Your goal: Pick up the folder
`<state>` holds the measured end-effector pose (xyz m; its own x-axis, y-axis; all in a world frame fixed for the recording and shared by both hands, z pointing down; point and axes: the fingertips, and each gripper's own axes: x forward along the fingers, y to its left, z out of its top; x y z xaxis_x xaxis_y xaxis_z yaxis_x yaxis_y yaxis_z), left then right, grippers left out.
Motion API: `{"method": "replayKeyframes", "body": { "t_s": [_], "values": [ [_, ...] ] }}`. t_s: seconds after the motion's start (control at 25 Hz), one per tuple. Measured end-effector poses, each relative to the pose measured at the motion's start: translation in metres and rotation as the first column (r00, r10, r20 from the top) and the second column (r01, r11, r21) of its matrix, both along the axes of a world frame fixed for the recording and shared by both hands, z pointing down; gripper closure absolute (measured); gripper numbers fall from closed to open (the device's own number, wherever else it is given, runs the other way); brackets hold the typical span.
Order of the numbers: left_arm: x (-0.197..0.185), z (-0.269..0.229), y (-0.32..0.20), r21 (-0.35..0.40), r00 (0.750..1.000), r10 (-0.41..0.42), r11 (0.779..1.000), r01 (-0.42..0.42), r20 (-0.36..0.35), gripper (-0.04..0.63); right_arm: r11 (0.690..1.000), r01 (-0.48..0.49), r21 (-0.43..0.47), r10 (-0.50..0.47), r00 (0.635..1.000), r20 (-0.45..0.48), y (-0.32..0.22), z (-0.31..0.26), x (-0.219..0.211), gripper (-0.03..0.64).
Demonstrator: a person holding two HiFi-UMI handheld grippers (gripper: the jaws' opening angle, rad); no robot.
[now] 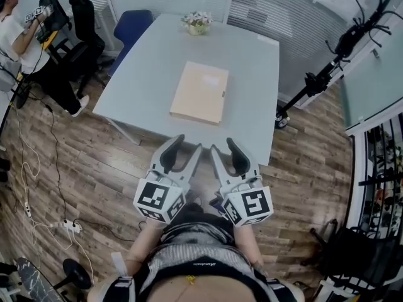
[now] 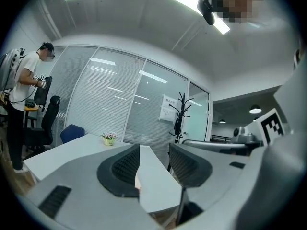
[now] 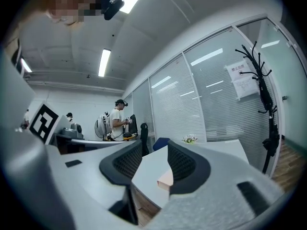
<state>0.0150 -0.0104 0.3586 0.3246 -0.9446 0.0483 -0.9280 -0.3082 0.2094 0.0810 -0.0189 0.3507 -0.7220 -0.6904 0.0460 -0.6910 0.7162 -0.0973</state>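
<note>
1. Folder (image 1: 200, 92): tan and closed, it lies flat near the middle of the pale table (image 1: 145, 80), its near edge facing us and well back from the table's near rim; a small flower pot (image 1: 197, 22) stands apart from it at the far edge
2. On the left, our left gripper (image 1: 189, 145) is held level at the table's near rim, pointing across the tabletop; its jaws stand apart with nothing between them, and the left gripper view shows only a sliver of the folder (image 2: 137, 180) past the left jaw
3. On the right, just beside it, our right gripper (image 1: 223, 146) is also level at the rim; its jaws are parted too and hold nothing, and the right gripper view shows the folder (image 3: 166, 178) beyond them on the tabletop
4. We judge the step in hand to be the reach: neither gripper touches the folder, and the pick-up itself is not yet begun
5. The next move, as we read it, calls for bringing both grippers forward over the table to the folder's near edge, the left gripper to its left part and the right gripper to its right; since the folder lies flat, we would need one jaw worked under that edge, or the edge drawn out past the rim, before closing on it
</note>
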Motion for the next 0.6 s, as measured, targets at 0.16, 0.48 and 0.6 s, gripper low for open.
{"method": "replayKeyframes", "body": {
  "t_s": [0.16, 0.48, 0.6],
  "values": [
    [0.005, 0.002, -0.028, 0.0, 0.999, 0.051, 0.999, -0.051, 0.0, 0.42, 0.999, -0.04, -0.008, 0.04, 0.999, -0.005, -0.024, 0.004, 0.002, 0.446],
    [-0.008, -0.002, -0.099, 0.016, 0.988, 0.151, 0.988, -0.151, -0.006, 0.42, 0.991, -0.132, 0.0, 0.132, 0.991, -0.002, -0.089, 0.004, -0.013, 0.445],
    [-0.015, -0.002, -0.129, 0.013, 0.981, 0.193, 0.981, -0.193, -0.002, 0.42, 0.987, -0.161, -0.004, 0.161, 0.987, 0.004, -0.118, 0.005, -0.023, 0.446]
  ]
}}
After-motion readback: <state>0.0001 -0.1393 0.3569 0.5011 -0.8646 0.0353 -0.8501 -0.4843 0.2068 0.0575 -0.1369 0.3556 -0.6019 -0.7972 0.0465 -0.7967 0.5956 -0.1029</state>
